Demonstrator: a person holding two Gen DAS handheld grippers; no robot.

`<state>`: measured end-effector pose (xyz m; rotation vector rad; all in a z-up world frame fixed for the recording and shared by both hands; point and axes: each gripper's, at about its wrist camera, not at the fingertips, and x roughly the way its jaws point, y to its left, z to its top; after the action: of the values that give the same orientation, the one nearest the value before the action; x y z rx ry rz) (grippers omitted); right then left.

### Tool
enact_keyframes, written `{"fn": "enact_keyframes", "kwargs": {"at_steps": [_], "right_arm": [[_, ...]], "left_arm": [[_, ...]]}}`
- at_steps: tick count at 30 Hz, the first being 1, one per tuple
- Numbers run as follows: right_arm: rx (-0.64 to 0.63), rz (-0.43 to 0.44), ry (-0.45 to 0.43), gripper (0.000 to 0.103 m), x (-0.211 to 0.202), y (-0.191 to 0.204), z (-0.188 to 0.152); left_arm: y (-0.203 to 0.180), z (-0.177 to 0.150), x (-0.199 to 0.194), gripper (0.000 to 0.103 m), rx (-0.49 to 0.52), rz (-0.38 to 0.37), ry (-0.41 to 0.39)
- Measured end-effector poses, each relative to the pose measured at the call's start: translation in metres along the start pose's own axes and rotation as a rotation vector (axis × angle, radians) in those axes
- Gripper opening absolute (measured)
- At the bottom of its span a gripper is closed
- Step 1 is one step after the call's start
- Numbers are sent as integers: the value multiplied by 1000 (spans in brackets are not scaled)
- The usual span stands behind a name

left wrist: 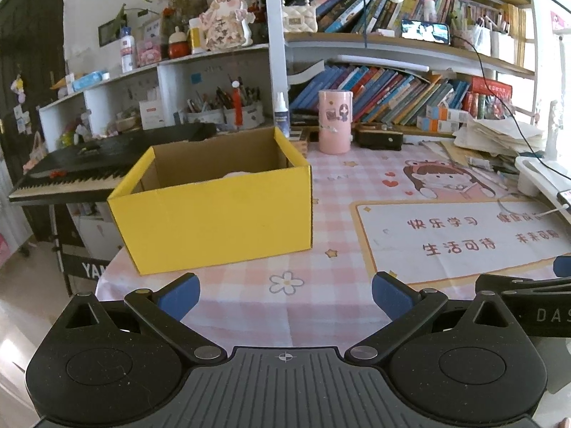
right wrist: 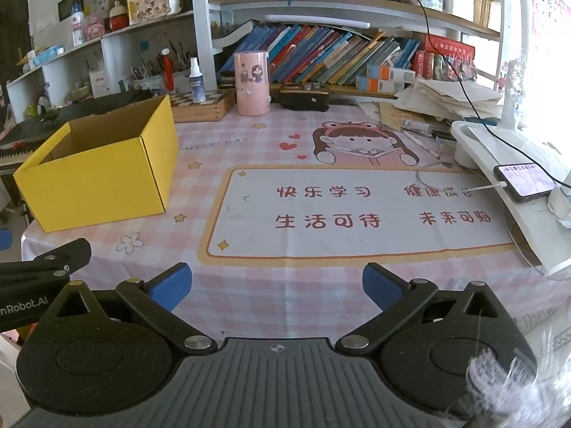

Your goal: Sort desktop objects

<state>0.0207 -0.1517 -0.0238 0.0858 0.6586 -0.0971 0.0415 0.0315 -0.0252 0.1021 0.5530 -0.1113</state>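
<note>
A: What do the fingers show?
B: My left gripper and right gripper both stand with blue pads spread wide, nothing between them, low over the near edge of the checked tablecloth.

A: And the task's thing?
B: The yellow box, open-topped, lies ahead and left of both; my left gripper is nearer. A pale object barely shows inside. The desk mat looks bare of loose items.
</note>
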Motion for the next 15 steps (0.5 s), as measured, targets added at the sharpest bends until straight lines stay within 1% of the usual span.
{"fn": "enact_keyframes", "kwargs": {"at_steps": [7, 11, 15], "right_arm": [[0, 0, 7, 103, 2, -1, 0], [0, 1, 10, 103, 3, -1, 0], [-5, 4, 14, 103, 5, -1, 0]], "left_arm": [[-1, 0, 1, 103, 2, -18, 2], [2, 0, -1, 103, -14, -26, -13], [3, 0, 2, 103, -30, -21, -9]]}}
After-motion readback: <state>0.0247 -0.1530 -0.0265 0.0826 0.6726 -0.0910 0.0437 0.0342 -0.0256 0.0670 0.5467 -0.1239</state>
